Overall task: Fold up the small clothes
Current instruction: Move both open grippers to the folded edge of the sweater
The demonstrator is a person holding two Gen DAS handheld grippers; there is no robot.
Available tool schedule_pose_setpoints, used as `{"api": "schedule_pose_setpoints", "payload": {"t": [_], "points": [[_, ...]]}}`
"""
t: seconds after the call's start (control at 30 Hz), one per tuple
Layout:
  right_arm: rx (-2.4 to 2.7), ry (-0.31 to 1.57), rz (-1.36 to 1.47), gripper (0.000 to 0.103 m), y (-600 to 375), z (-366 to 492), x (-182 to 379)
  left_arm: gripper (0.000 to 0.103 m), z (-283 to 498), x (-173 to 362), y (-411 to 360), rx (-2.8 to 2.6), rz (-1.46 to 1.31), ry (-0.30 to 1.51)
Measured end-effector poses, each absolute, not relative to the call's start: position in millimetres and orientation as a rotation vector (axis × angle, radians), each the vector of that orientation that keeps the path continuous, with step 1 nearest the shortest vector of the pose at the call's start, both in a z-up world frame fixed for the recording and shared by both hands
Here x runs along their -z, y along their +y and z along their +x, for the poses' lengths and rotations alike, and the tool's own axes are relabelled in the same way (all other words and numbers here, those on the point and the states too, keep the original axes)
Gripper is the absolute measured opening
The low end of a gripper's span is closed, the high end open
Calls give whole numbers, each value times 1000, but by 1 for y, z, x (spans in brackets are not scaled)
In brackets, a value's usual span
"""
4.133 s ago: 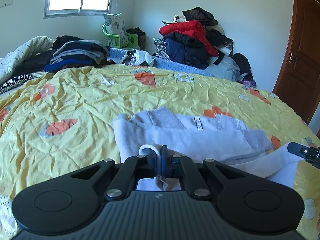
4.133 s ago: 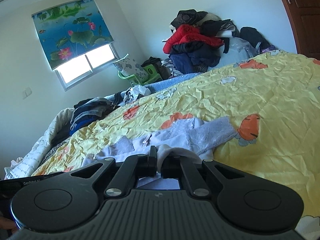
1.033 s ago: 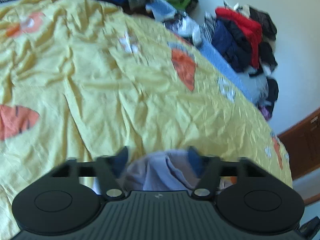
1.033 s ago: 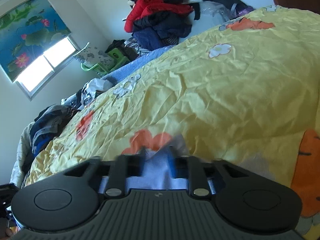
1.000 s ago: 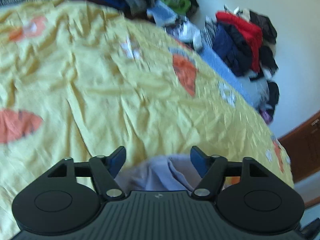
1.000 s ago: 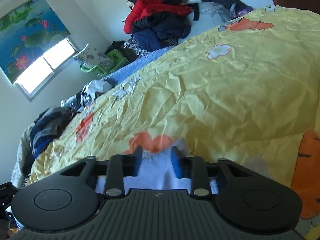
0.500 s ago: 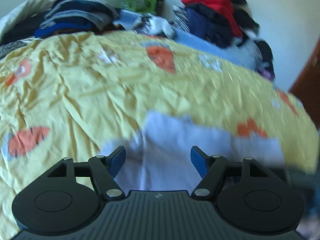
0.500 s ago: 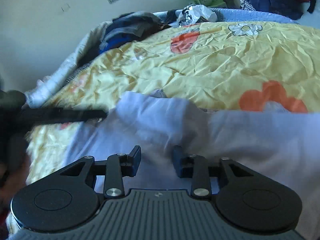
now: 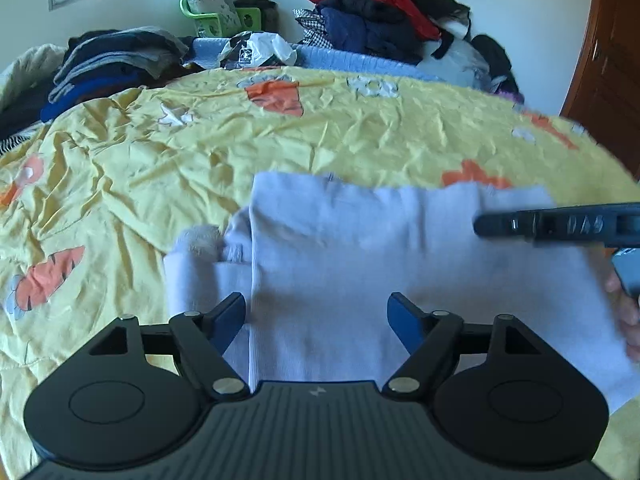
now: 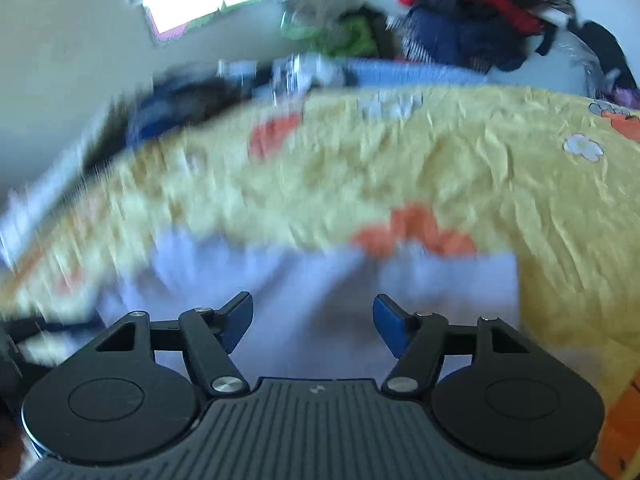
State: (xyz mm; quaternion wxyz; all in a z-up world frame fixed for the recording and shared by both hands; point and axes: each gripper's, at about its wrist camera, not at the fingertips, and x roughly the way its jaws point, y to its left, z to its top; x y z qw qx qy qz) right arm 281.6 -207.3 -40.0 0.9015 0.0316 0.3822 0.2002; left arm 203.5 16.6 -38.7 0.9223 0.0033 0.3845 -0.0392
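A small pale lilac garment (image 9: 360,248) lies folded flat on the yellow carrot-print bedspread (image 9: 200,140). My left gripper (image 9: 318,314) hovers over its near edge, jaws opening wide, the blue pads clear of the cloth. At the right of the left wrist view the right gripper's black finger (image 9: 560,224) reaches over the garment, a hand behind it. The right wrist view is blurred. There the lilac garment (image 10: 304,280) lies under my right gripper (image 10: 312,318), whose jaws are opening with nothing pinched between them.
A stack of folded dark clothes (image 9: 108,60) sits at the bed's far left. A heap of red and navy clothes (image 9: 380,12) is piled against the far wall, beside a green chair (image 9: 216,16). A brown wooden door (image 9: 608,60) stands at the right.
Both grippers let go of the lilac garment and opened; it now lies folded flat on the bedspread. Both views rolled back toward level, and the right gripper's finger came into the left view.
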Motion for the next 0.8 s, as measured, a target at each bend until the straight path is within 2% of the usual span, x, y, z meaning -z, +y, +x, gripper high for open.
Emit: {"api": "schedule_pose_setpoints", "payload": {"t": [0.1,0.27,0.37,0.5,0.6,0.8], "points": [[-245,754,-25,64,-213,282,53,78,197,46,15,50,42,780],[-214,624,-22,71,-210,249,35,78,189,43,17,44,49,773],[-224,699,-104,72,-200,254,51,78,187,42,17,34,47,774],[29,617,-151,74,-207,246,48,78,181,39,18,33,32,763],[16,528,-158,75,-203,220,40,78,178,39,19,32,36,764],[-176,607,-142,78,-197,188,46,78,174,36,22,27,29,761]]}}
